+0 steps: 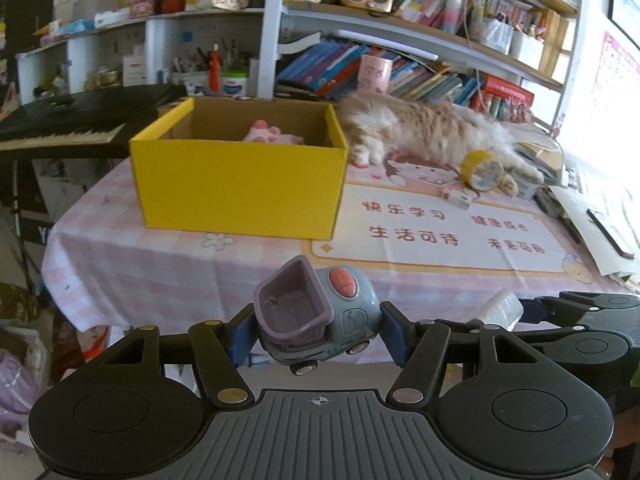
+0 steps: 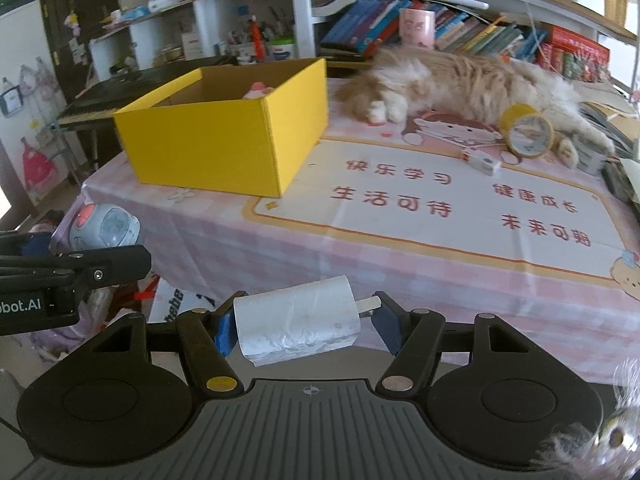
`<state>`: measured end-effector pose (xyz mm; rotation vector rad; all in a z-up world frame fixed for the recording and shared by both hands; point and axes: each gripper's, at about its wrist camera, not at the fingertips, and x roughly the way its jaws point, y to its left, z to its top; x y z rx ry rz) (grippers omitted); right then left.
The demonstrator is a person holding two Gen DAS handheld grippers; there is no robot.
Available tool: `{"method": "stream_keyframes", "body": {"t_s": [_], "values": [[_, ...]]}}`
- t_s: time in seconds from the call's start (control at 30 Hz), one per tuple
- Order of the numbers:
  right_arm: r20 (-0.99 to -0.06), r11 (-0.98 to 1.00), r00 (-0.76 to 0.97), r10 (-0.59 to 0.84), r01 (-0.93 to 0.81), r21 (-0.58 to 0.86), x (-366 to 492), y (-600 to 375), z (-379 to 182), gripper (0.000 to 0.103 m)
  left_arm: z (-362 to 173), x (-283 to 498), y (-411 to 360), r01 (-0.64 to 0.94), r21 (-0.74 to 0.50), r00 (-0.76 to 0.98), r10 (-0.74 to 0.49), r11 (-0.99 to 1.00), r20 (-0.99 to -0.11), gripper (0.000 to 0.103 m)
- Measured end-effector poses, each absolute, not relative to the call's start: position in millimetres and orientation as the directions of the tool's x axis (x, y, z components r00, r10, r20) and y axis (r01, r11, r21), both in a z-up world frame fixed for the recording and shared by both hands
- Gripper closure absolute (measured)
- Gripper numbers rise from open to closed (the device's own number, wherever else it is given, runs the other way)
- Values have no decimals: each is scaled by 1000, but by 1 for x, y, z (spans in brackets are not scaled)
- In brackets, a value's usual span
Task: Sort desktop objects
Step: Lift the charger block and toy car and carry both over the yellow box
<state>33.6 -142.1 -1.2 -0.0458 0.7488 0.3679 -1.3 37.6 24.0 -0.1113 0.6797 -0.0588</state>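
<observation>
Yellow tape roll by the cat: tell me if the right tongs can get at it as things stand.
Probably not yet: the right tongs are shut on a white charger. The yellow tape roll lies uncovered against the cat.

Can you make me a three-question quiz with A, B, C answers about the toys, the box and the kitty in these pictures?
1. Where is the fluffy orange-and-white cat?
A. inside the box
B. lying on the table behind the box
C. on the floor

2. What colour is the open cardboard box?
A. yellow
B. blue
C. green

3. What do the left tongs hold?
A. nothing
B. a tape roll
C. a small grey toy truck with a purple bucket

Answers: 1 B, the cat stretches across the pink checked tablecloth. 2 A, its outside walls are yellow. 3 C, the truck sits clamped between the blue pads.
</observation>
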Motion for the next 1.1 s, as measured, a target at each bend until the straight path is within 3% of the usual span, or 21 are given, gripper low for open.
{"method": "stream_keyframes", "body": {"t_s": [1.1], "values": [[-646,847,634,426,-529,40,35,-73,9,39,32,-14,89,-122,-129,806,22,984,-592,40]]}}
